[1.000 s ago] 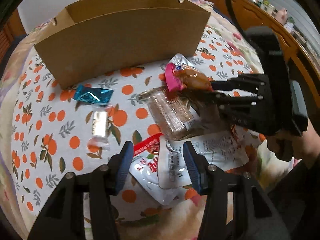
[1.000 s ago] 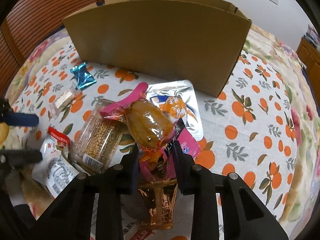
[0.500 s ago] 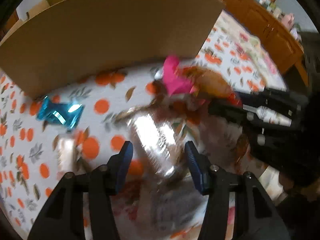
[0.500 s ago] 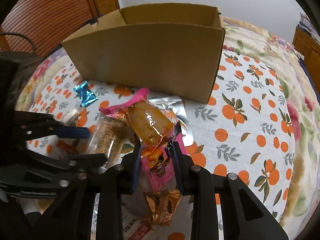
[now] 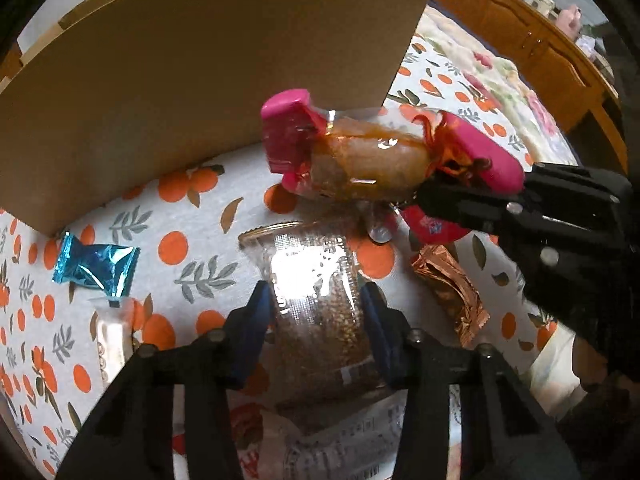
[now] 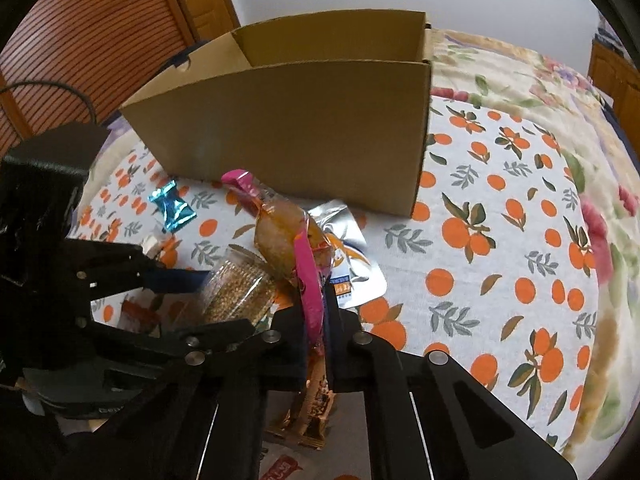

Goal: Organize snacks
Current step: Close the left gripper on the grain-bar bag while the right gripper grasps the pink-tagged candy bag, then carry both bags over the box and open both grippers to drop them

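A brown cardboard box [image 6: 304,128] stands open-topped at the back; it fills the top of the left wrist view [image 5: 192,64]. My right gripper [image 6: 316,312] is shut on a pink-ended packet of brown snack [image 6: 284,240], held in the air in front of the box; it also shows in the left wrist view [image 5: 360,160]. My left gripper [image 5: 316,300] is open, its blue pads on either side of a clear pack of brown grains [image 5: 316,300] lying on the cloth [image 6: 240,288].
On the orange-print cloth [image 6: 500,240] lie a blue foil candy [image 5: 94,268], a small clear-wrapped bar [image 5: 110,340], a copper foil packet [image 5: 452,288], a silver pouch [image 6: 352,264] and white pouches [image 5: 340,448]. Wooden furniture [image 5: 540,44] is at right.
The left gripper moved forward over the grain pack, which now lies between its pads. The right gripper lifted the pink packet and turned it edge-on toward the box.
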Demonstrator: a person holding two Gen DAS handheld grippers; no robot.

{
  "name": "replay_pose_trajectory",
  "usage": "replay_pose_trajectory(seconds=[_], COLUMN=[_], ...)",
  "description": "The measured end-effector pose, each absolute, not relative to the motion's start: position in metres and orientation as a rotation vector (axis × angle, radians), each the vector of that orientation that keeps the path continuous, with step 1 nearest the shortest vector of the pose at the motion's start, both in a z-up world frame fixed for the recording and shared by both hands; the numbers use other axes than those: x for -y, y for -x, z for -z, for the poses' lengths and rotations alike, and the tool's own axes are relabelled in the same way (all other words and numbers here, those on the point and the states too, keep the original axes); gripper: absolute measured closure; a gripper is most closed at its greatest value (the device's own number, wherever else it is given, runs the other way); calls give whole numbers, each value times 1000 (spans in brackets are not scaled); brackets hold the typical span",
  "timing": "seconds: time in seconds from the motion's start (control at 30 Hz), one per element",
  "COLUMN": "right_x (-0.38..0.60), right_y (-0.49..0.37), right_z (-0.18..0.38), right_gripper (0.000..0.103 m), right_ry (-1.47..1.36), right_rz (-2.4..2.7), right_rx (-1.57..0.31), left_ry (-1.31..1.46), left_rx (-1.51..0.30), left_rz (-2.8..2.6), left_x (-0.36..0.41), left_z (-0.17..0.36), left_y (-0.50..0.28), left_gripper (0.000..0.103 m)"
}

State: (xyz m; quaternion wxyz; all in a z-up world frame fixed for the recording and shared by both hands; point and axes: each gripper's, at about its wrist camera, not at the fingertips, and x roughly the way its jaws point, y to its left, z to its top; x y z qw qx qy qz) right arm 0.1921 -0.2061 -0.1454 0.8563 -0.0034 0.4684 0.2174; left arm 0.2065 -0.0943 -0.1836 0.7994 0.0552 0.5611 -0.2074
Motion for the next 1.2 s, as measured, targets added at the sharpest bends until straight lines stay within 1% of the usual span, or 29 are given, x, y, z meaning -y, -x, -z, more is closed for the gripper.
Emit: replay_pose_trajectory(seconds=[0.17, 0.4, 0.83, 1.2], right_x=[208, 209, 223, 215], right_y=[-190, -184, -181, -178], right_z=[136, 119, 86, 58], right_gripper=[101, 102, 103, 102], right_ry=[-12, -12, -33, 14], right_rz=[-470, -478, -452, -464], right_rx=[-960, -919, -827, -765], left_ry=[-68, -36, 33, 32], left_rx=[-1207, -1140, -1019, -943], left_rz=[441, 443, 410, 392], left_x=[83, 67, 40, 29], left_z=[177, 145, 103, 67], left_y=[-208, -202, -208, -214], left_gripper=[61, 61, 62, 62])
